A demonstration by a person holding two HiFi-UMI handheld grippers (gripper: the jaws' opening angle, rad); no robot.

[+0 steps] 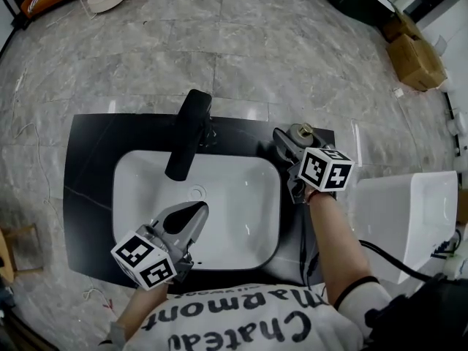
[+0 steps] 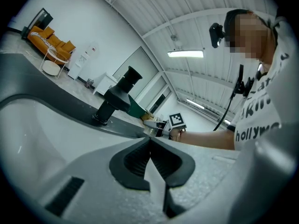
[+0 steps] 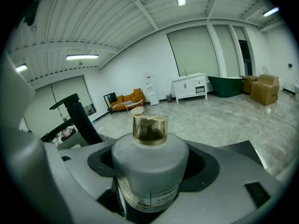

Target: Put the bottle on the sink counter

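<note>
Grey frosted glass under a gold cap (image 3: pixel 150 129) fills the right gripper view: the bottle (image 3: pixel 148 171) stands upright between the jaws, which pinch its body from both sides. A pale label wraps its lower part; the print is too small to read. The head view shows none of that detail, only the cap from above, but it places the bottle to the right of the black faucet (image 1: pixel 189 134), over the back right corner of the dark counter (image 1: pixel 91 167). No view shows whether its base touches the counter.

The right gripper (image 1: pixel 295 146) reaches in from the faucet's right. The left gripper (image 1: pixel 194 214) hangs on the near side of the faucet, over the white basin (image 1: pixel 241 196). Its own view shows the jaws pressed together with nothing between them. Beyond the faucet it also catches the other gripper's marker cube and the person's forearm. An orange sofa (image 3: pixel 124 98) stands far behind the faucet.
</note>
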